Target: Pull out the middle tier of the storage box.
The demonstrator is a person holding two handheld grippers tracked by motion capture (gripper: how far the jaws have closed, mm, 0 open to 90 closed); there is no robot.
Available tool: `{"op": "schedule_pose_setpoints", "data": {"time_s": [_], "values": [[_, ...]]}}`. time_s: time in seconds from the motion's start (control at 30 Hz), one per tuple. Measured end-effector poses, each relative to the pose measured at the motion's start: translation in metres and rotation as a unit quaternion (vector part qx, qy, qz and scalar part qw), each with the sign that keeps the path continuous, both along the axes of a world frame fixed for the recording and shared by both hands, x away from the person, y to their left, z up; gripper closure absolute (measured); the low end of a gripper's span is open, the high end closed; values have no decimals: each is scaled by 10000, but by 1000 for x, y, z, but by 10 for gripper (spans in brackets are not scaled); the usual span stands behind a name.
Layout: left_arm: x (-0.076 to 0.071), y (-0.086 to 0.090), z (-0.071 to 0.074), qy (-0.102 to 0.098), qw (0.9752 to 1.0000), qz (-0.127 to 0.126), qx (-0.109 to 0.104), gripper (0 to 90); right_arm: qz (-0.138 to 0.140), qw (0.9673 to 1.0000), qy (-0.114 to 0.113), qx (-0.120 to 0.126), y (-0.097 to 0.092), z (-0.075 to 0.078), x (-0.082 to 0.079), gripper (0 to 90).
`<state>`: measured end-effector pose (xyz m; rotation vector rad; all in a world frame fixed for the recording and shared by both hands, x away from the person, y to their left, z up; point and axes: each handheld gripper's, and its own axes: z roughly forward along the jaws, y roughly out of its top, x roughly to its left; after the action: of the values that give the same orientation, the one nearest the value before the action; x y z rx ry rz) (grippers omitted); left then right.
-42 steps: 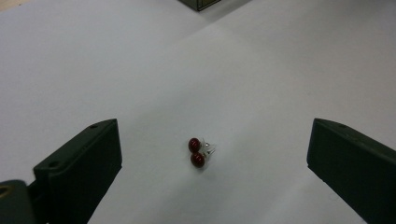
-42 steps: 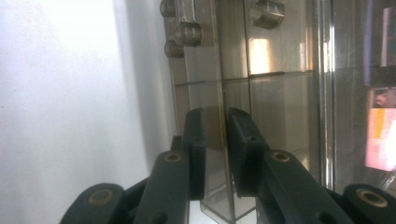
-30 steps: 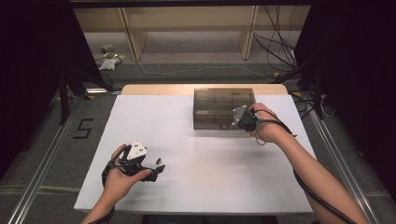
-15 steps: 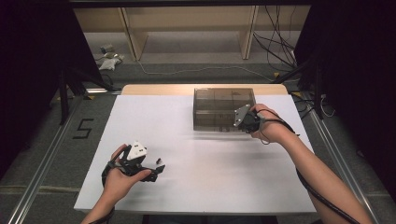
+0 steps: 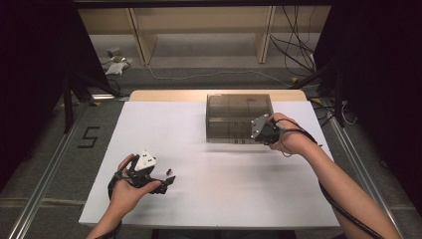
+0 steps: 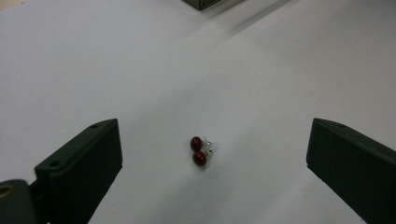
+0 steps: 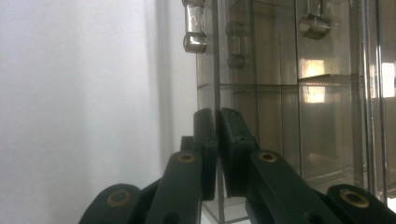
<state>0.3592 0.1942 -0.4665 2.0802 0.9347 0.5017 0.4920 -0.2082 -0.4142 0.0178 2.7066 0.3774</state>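
A smoky see-through drawer box [image 5: 239, 115] stands at the back of the white table [image 5: 219, 199], right of centre. My right gripper [image 5: 253, 133] is at its front right corner, shut on a thin clear panel edge [image 7: 216, 70] of the box [image 7: 275, 102]; the jaws [image 7: 217, 116] pinch it from both sides. Metal knobs [image 7: 194, 35] show higher up on the box front. My left gripper [image 5: 168, 178] is low over the front left of the table, open. A pair of small dark red bead earrings [image 6: 199, 150] lies on the table between its wide jaws [image 6: 215, 135].
Wooden shelving [image 5: 199, 30] and loose cables [image 5: 293, 45] are on the floor beyond the table. A metal rail [image 5: 45, 169] runs along the left side, and another [image 5: 353, 164] along the right. A "5" [image 5: 88, 137] is marked on the floor at left.
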Motion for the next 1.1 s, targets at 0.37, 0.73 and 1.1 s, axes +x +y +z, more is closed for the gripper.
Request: {"op": "schedule_pose_setpoints", "data": {"time_s": [0.37, 0.73, 1.1], "values": [[0, 0, 0, 2, 10000, 12, 2, 36, 43, 9999, 53, 77, -4, 0, -5, 864], [0, 0, 0, 2, 10000, 9, 5, 37, 6, 9997, 179, 143, -2, 0, -11, 869], [0, 0, 0, -11, 10000, 31, 0, 37, -2, 9995, 248, 219, -5, -1, -15, 872]]}}
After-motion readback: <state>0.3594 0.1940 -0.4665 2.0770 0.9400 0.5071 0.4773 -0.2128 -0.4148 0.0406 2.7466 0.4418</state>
